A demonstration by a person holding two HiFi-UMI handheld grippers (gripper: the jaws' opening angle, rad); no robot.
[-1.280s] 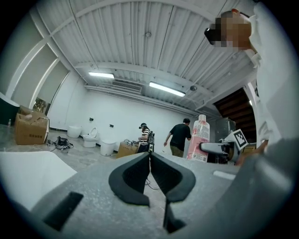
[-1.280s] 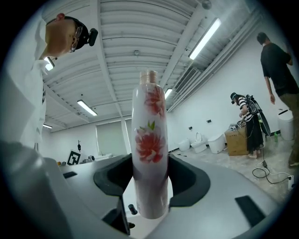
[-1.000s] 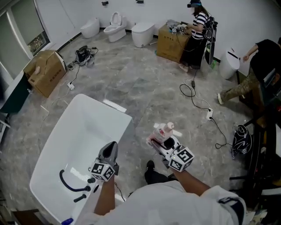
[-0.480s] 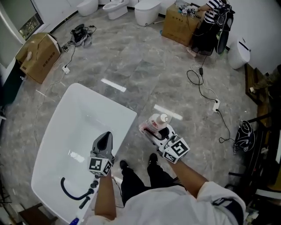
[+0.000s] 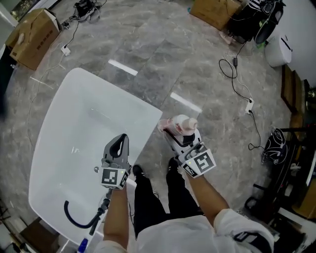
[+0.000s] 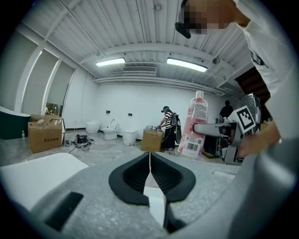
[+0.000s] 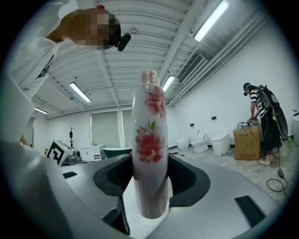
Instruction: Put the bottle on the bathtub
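White shirt and black trousers; the left gripper and right gripper are grey.

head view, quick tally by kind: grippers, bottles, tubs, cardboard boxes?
grippers: 2 (left gripper, right gripper)
bottle: 1
bathtub: 1
cardboard boxes: 2
total: 6

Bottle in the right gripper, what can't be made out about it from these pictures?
- Head view: the right gripper covers most of the bottle; only its cap end shows.
- Left gripper view: the label print is too small to read.
- Right gripper view: the fingers hide the sides they clamp.
- How full it is: the body is opaque in every view.
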